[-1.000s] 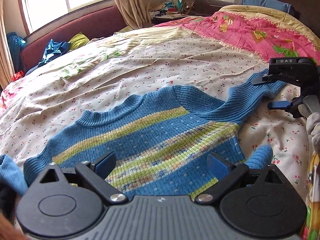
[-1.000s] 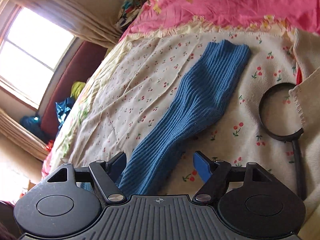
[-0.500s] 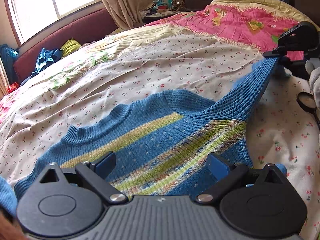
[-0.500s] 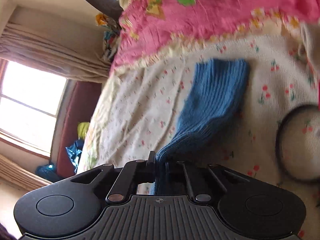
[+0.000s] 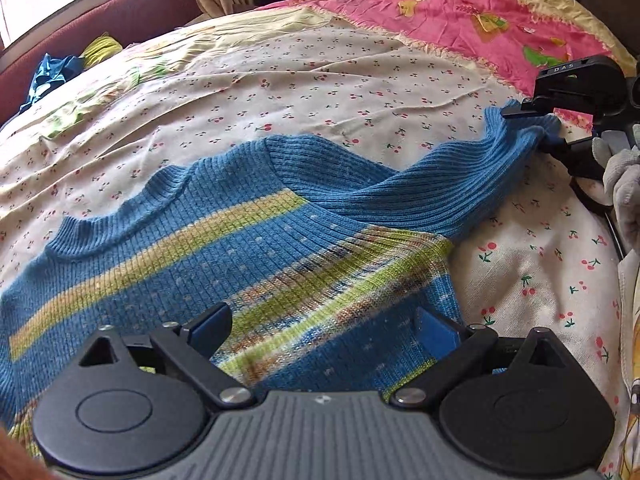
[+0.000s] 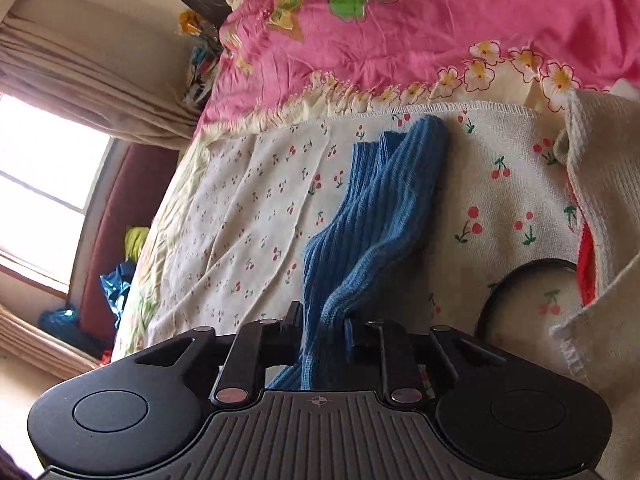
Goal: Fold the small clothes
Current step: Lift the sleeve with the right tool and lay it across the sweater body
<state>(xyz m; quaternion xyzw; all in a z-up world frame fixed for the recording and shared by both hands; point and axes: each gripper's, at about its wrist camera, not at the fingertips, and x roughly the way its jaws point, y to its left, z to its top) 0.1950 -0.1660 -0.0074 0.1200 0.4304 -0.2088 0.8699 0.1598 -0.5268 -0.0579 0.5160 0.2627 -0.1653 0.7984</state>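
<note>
A blue knitted sweater [image 5: 240,248] with yellow and green stripes lies flat on the cherry-print bedsheet [image 5: 320,80]. My left gripper [image 5: 322,320] hovers open just over its lower body, with nothing between the pads. The sweater's right sleeve [image 5: 440,188] runs out to my right gripper [image 5: 560,120] at the right edge. In the right wrist view the ribbed sleeve [image 6: 380,208] is bunched between the narrow jaws of that gripper [image 6: 324,320]. These jaws are opening, with the pads still on the knit. The sleeve's cuff end rests folded on the sheet.
A pink flowered blanket [image 6: 400,40] covers the head of the bed. A black ring [image 6: 520,276] and a cream cloth [image 6: 600,200] lie right of the sleeve. A gloved hand [image 5: 624,176] shows at the right edge. Loose clothes [image 5: 60,72] sit on the red sofa by the window.
My right gripper went from open around the sleeve to closed on it, and the sleeve now hangs slacker and crumpled. My left gripper has sunk closer to the sweater, still open.
</note>
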